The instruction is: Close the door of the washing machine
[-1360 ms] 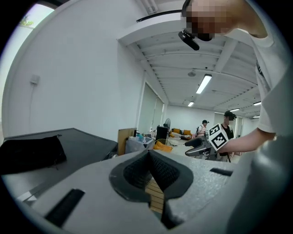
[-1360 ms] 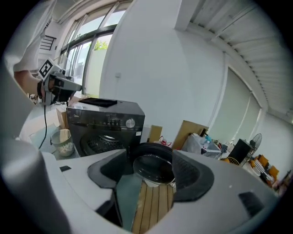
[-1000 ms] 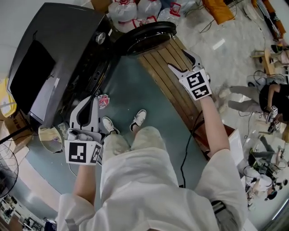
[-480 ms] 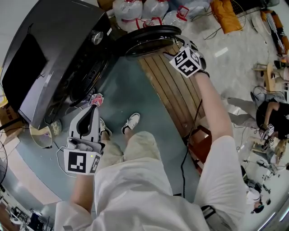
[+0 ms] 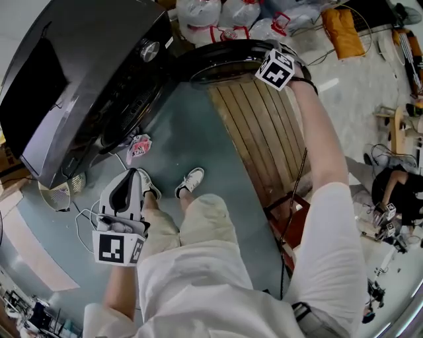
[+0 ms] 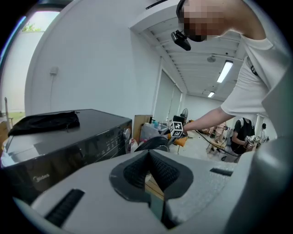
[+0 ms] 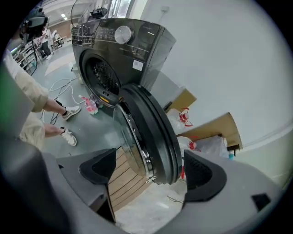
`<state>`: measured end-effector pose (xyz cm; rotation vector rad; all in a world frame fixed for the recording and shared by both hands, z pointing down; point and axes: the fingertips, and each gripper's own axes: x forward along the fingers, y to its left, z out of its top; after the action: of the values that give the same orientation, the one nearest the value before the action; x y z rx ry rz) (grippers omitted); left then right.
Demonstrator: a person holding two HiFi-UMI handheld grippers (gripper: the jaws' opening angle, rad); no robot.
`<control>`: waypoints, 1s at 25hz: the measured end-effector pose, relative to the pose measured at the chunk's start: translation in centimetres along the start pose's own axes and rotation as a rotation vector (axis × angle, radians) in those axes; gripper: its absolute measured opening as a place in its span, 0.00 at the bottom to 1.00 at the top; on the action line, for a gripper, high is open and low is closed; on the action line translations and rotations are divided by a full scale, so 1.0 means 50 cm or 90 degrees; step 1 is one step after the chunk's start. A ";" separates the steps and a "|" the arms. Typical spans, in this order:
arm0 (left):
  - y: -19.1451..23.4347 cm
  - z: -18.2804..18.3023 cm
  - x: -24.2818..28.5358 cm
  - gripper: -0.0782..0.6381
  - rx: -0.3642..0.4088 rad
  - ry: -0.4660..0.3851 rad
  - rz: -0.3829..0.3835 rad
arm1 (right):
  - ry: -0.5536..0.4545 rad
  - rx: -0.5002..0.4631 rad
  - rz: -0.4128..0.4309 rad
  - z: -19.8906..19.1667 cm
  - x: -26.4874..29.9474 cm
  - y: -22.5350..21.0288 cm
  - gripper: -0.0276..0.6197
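The dark grey washing machine [image 5: 79,72] stands at the upper left with its round door [image 5: 221,58] swung wide open to the right. My right gripper [image 5: 269,54] is at the door's outer rim. In the right gripper view its jaws have just been opening, and the door's thick black rim [image 7: 153,137] stands between the spread pads without touching either; the right gripper [image 7: 151,171] is open. The drum opening [image 7: 103,75] shows behind. My left gripper [image 5: 131,175] hangs low by my left leg, shut on nothing, its tips [image 6: 149,160] aimed toward the machine [image 6: 68,141].
A slatted wooden board [image 5: 264,132] lies on the floor under the door. A pink packet [image 5: 139,146] and cables lie before the machine, near my shoes [image 5: 190,181]. Filled plastic bags [image 5: 218,13] stand behind the door. A black cloth [image 6: 43,122] lies on the machine's top.
My right gripper has swung from above the wooden slats up to the door's rim, turning as it went. The left gripper has sunk lower, away from the machine's front.
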<state>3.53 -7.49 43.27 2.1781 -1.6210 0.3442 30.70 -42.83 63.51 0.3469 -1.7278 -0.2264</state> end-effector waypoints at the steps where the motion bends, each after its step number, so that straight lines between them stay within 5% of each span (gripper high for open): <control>1: 0.001 -0.012 0.000 0.12 -0.005 0.004 0.003 | 0.010 -0.010 0.006 -0.001 0.006 -0.004 0.69; 14: 0.006 -0.058 -0.010 0.12 -0.044 0.006 0.050 | 0.090 -0.108 0.058 0.022 0.098 -0.031 0.69; 25: 0.042 -0.065 -0.037 0.12 -0.047 0.010 0.077 | 0.079 -0.061 0.061 0.024 0.127 -0.013 0.69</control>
<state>1.11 -4.91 45.73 2.0229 -1.7336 0.3294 28.58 -45.75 68.90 0.2024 -1.6012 -0.2133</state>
